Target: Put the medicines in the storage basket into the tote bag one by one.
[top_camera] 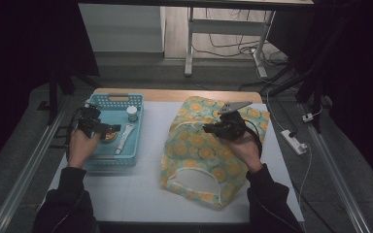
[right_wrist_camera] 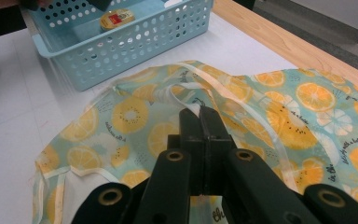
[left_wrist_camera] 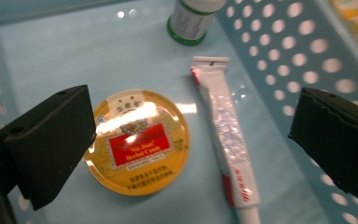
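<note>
Packing looks barely begun: right gripper [right_wrist_camera: 200, 112] pinches the fruit-print bag's [top_camera: 194, 145] white trim, while left gripper [left_wrist_camera: 186, 140] hangs wide open over the round tin [left_wrist_camera: 137, 142], lying in the blue basket [top_camera: 138, 131] beside the tube [left_wrist_camera: 226, 135] and small bottle [left_wrist_camera: 191, 18].

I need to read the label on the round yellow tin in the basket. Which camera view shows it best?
The left gripper view: the round yellow tin lies close up, lid facing the camera, red label legible in part. In the high view the tin is a small spot under the left gripper. In the right gripper view the tin is far and small.
</note>
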The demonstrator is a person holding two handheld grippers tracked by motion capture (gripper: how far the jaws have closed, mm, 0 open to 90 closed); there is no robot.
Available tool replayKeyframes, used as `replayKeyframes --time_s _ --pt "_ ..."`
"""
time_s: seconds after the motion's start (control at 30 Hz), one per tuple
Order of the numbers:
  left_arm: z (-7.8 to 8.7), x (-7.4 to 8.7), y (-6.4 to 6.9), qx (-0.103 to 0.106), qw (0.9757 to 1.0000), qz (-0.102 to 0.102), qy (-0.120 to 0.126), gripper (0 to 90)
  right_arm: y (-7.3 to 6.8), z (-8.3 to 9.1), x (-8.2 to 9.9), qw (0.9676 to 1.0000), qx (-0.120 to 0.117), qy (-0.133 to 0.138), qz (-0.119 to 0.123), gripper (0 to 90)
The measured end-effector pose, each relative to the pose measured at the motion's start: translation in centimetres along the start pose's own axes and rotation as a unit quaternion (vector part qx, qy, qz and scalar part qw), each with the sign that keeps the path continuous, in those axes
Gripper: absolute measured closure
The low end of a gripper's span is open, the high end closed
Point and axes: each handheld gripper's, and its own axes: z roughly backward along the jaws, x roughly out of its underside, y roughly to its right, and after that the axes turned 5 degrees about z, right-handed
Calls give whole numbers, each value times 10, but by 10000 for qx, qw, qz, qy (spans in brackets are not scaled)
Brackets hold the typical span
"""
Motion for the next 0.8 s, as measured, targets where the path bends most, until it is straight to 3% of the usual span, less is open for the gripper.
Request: replayKeyframes --time_s 0.13,0.4,0.6,0.8 --pt "-9 -4 -1 -183 9996 -94 -176 1 0 -1 0 10000 0 -17 -12 900" --pt "-24 -7 -5 -403 9980 -58 -490 0 -1 -1 0 10000 -3 -25 18 900" --pt "-33 -10 -9 -418 9959 199 -779 5 -1 -1 0 10000 -14 -43 15 900" --pt "-40 -11 -9 -627 9915 314 -1096 36 -1 0 0 10000 -11 -42 28 900"
